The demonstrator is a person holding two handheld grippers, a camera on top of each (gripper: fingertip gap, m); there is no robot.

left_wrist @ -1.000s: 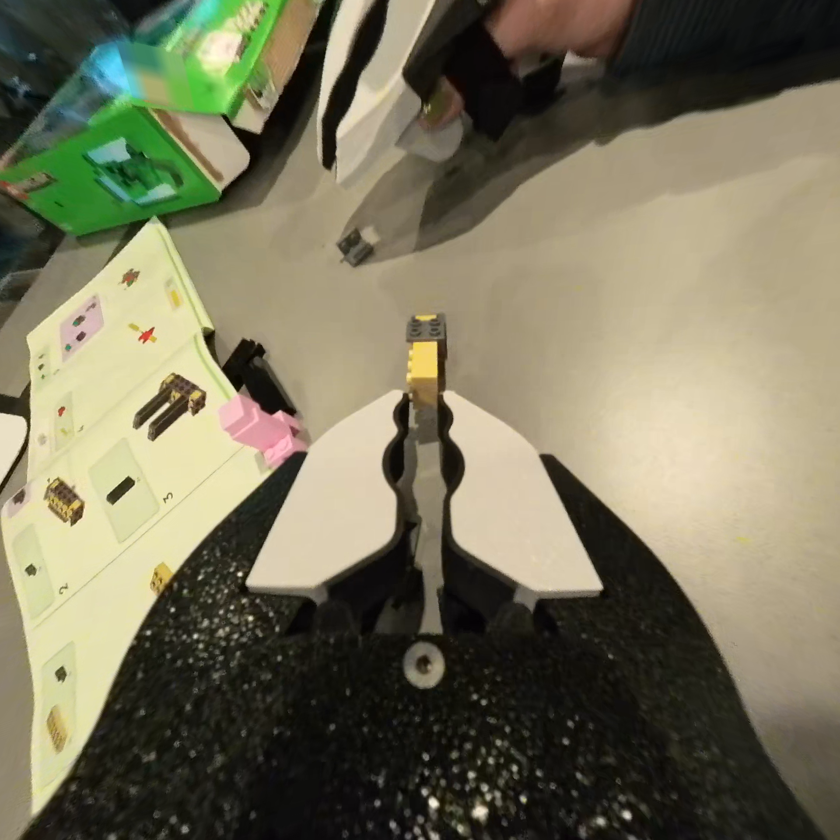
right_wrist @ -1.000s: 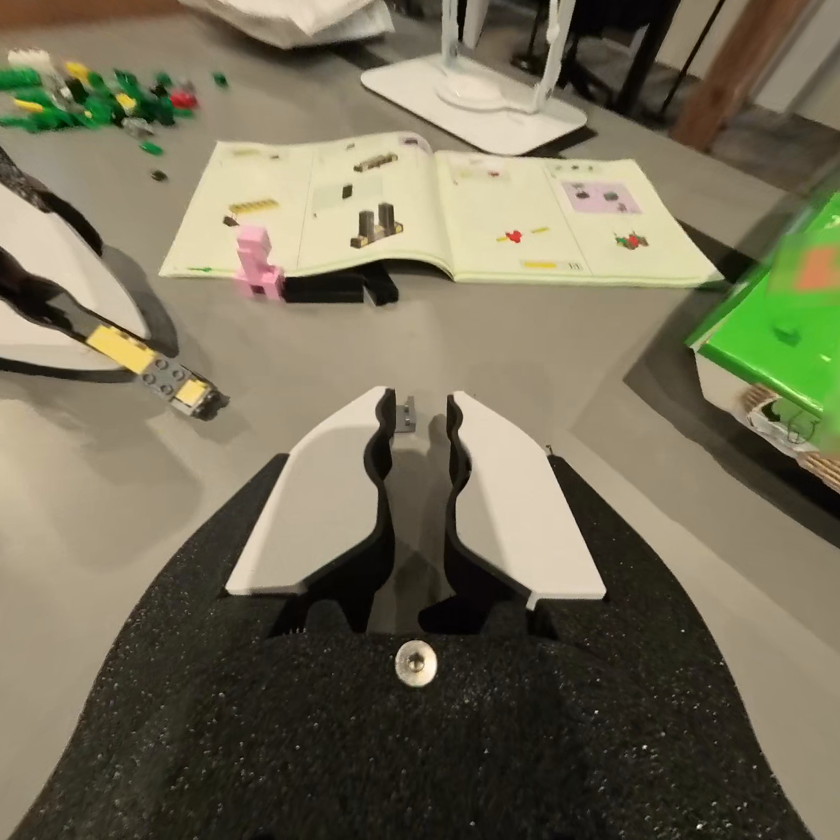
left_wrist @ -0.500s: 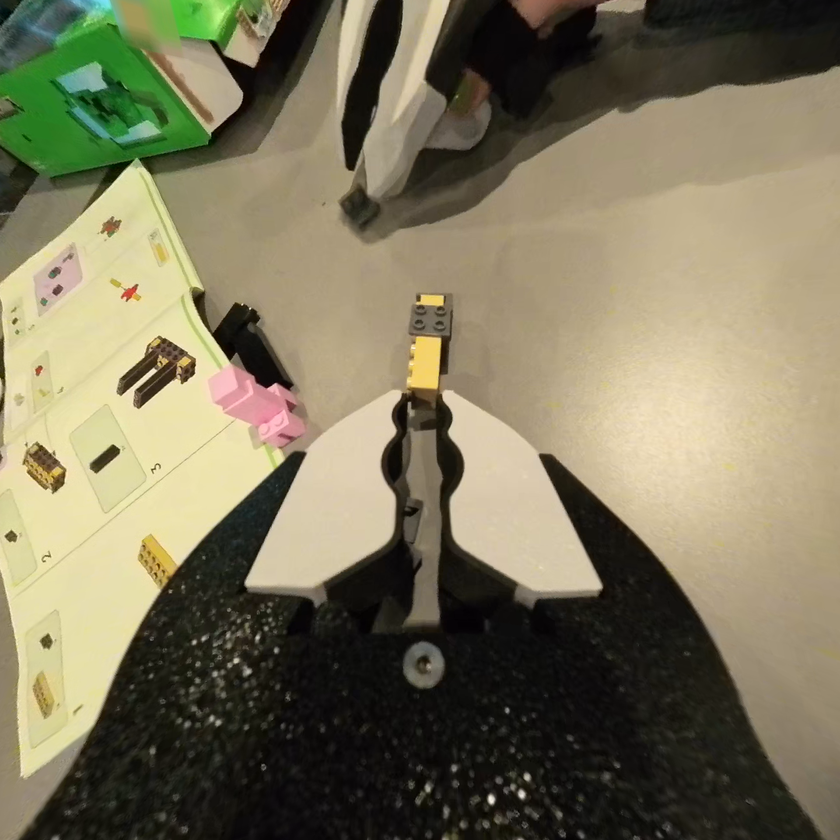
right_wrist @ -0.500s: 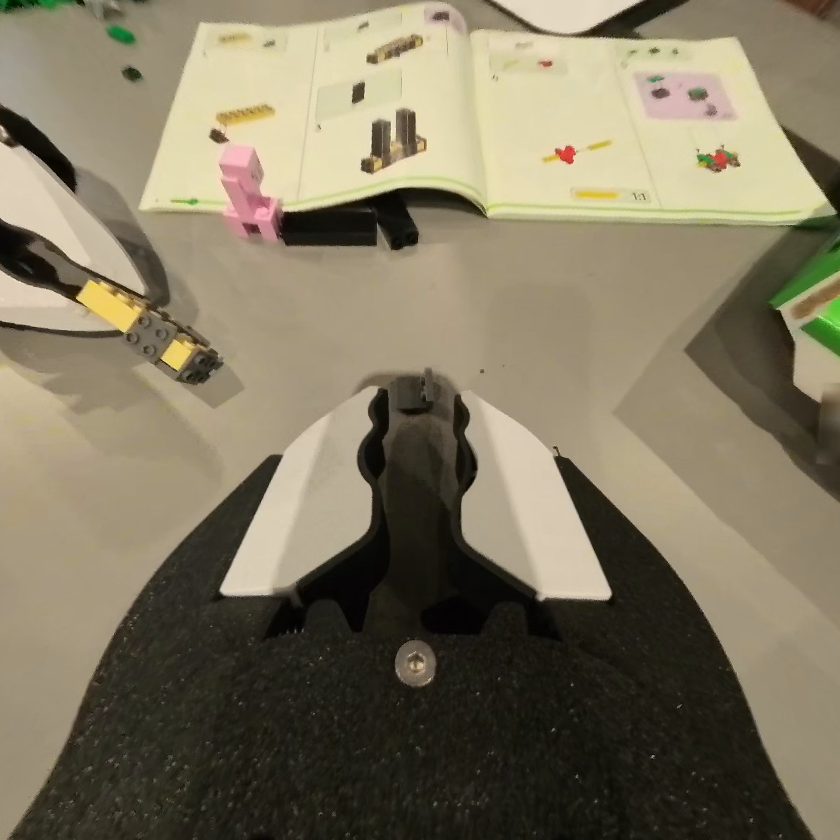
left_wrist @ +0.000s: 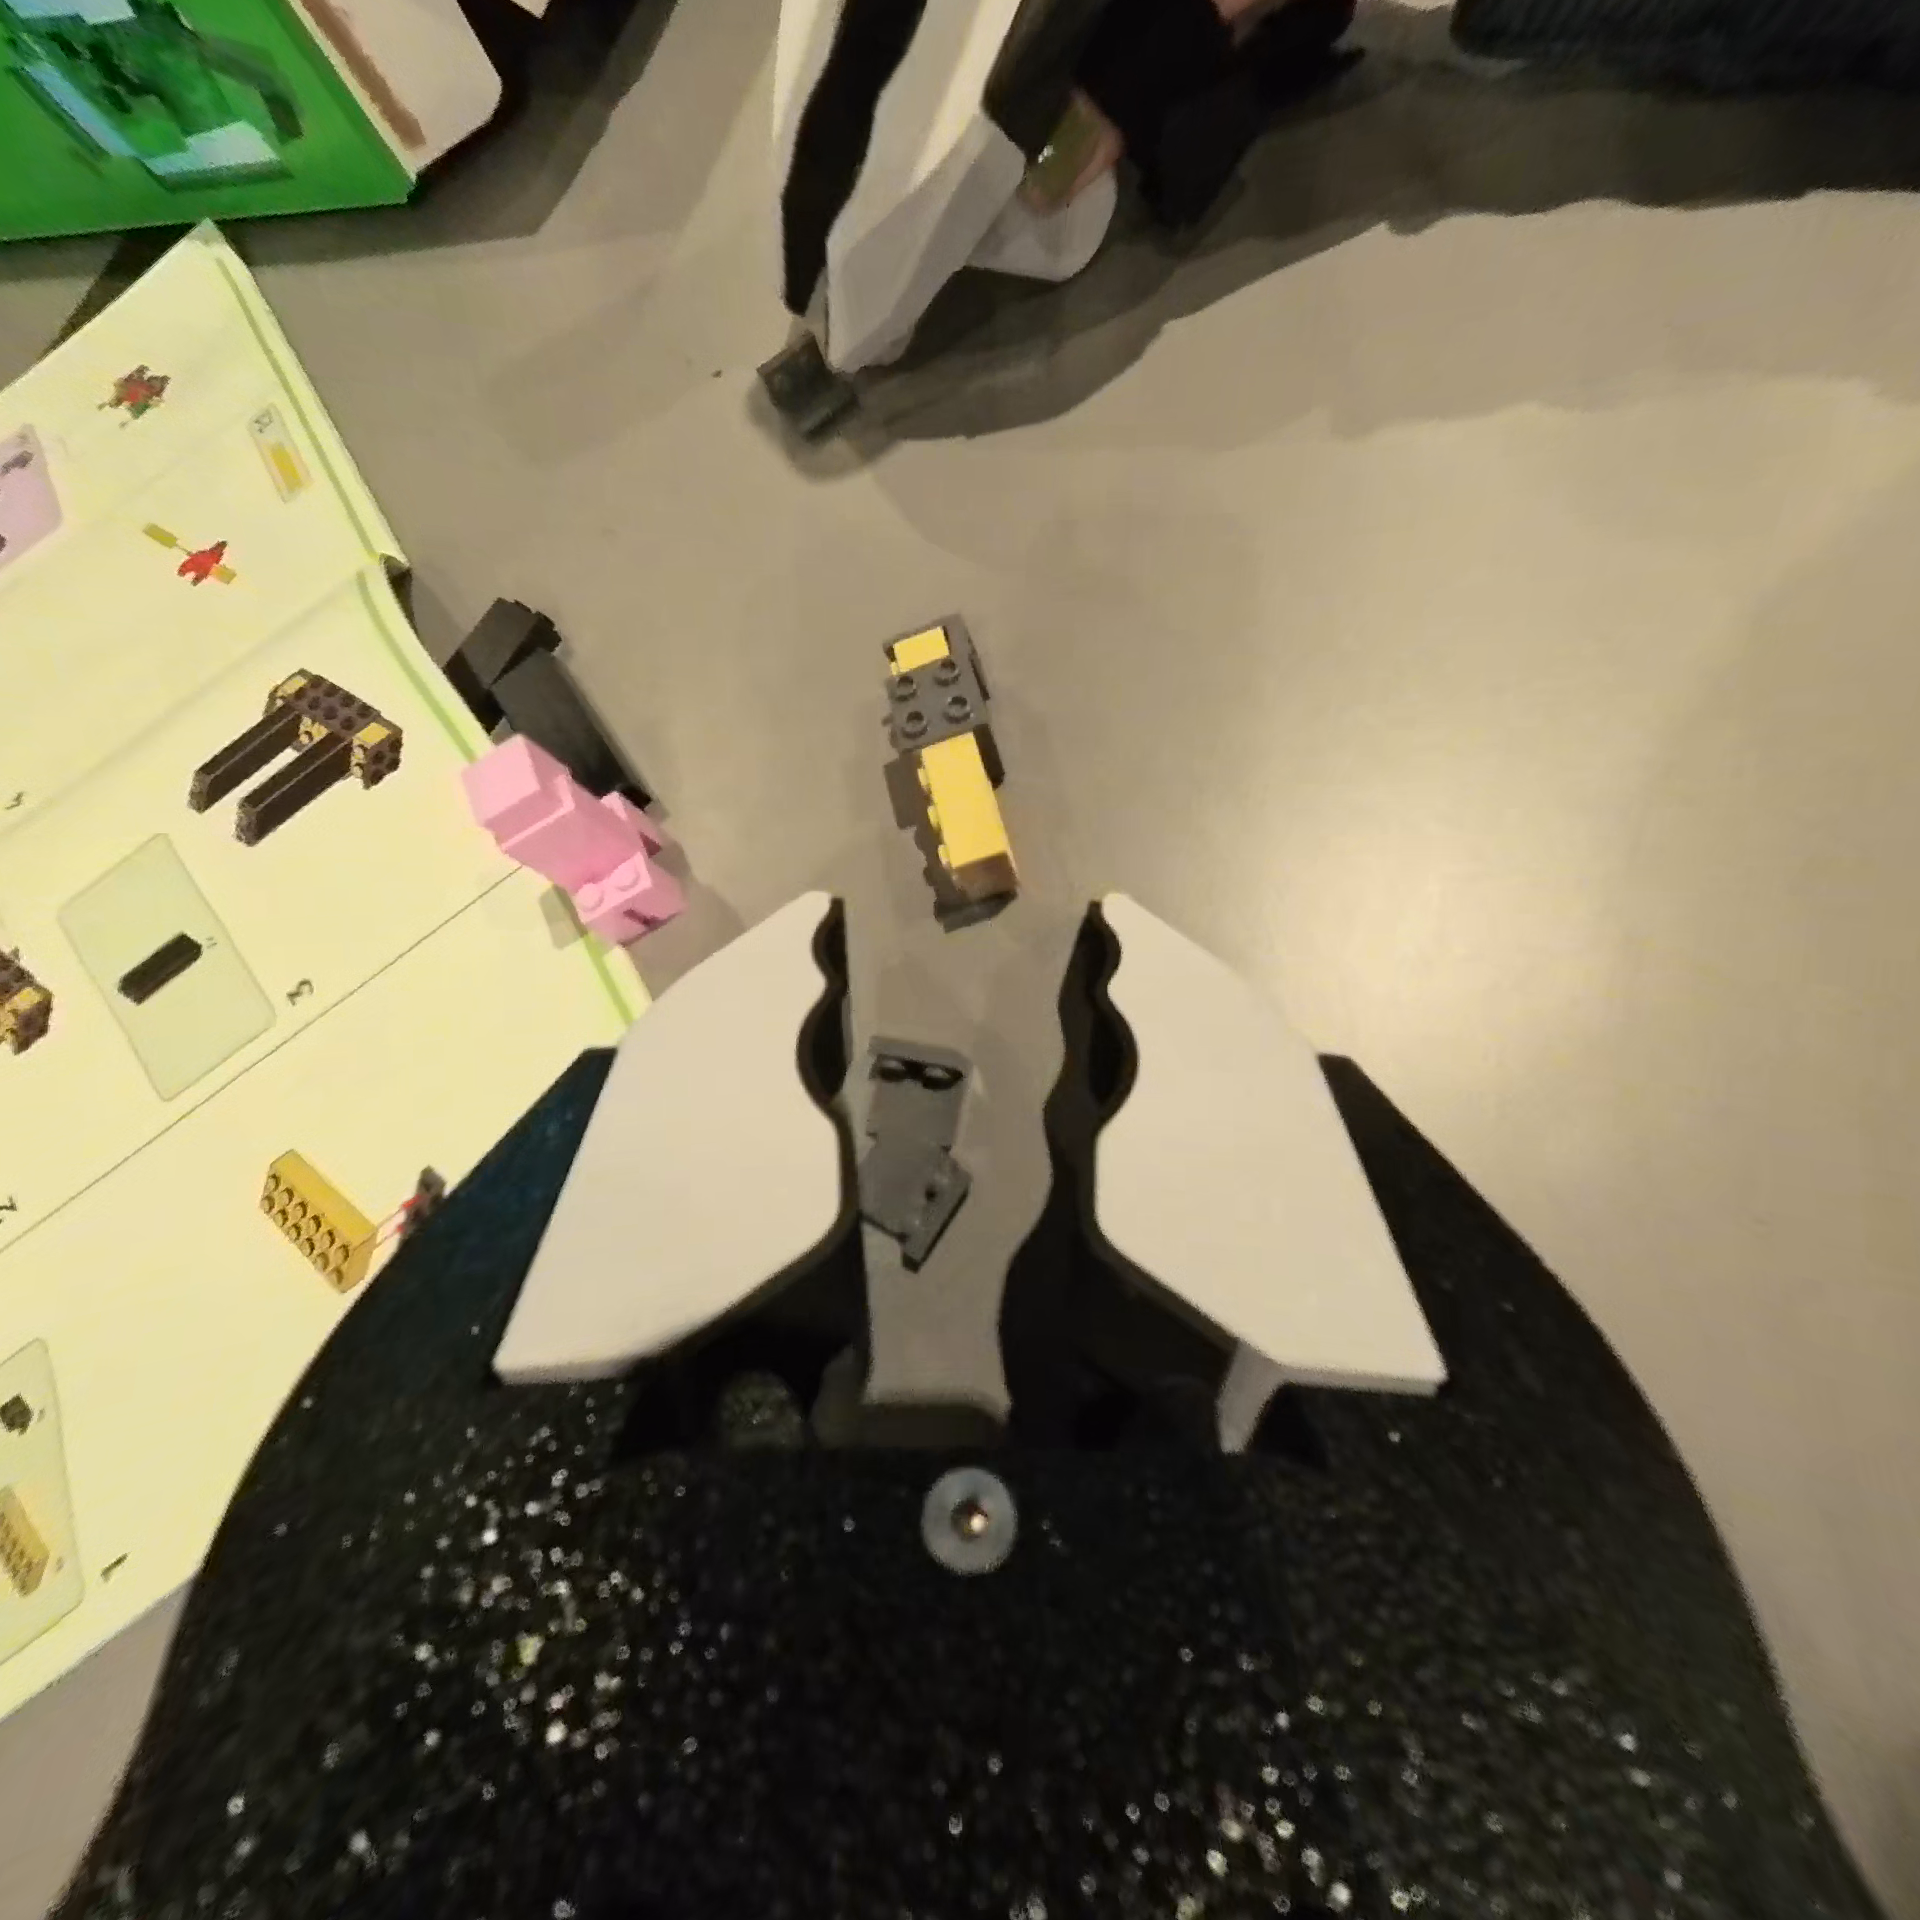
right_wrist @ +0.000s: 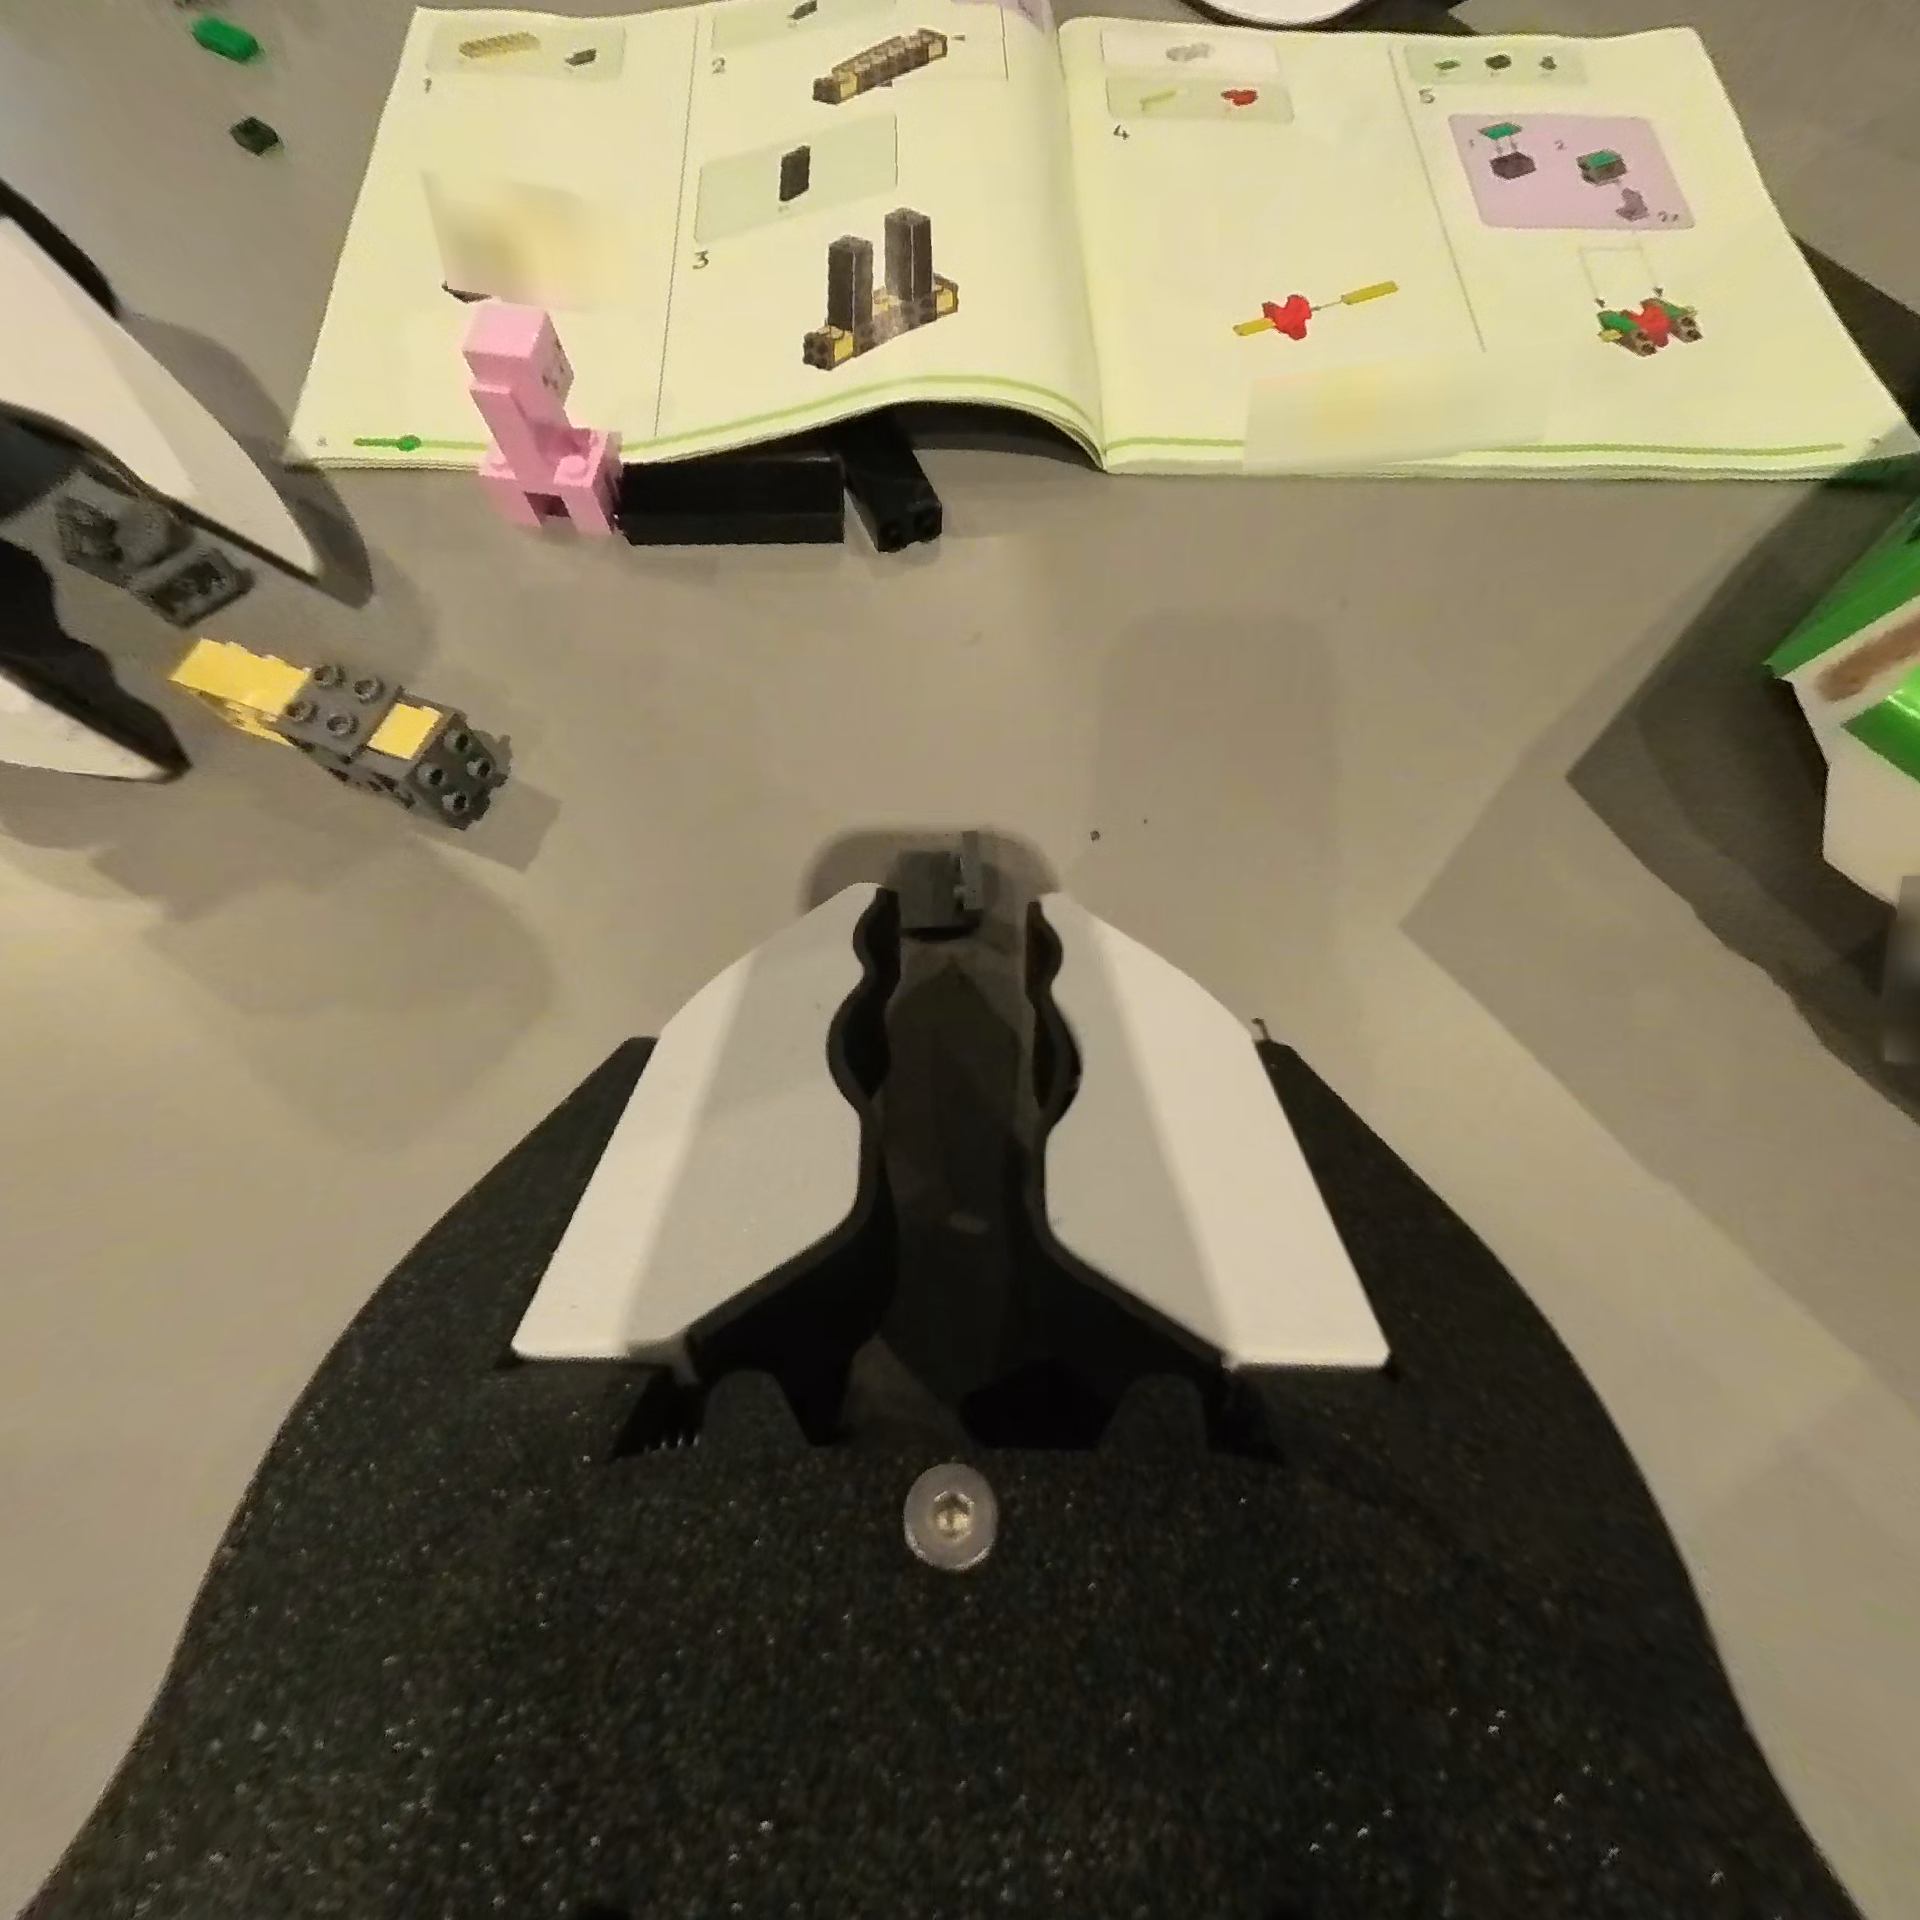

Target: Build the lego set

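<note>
Left gripper gapes over grey plate; yellow-grey block on table just ahead.

Grey table: open instruction booklet, pink figure, two black bricks, yellow-and-grey assembly, grey plate, green box, scattered green pieces.

Booklet lies open along the tabletop's far edge; figure and two bars sit touching at its near edge, brick assembly toward the left edge, box at the right edge.
</note>
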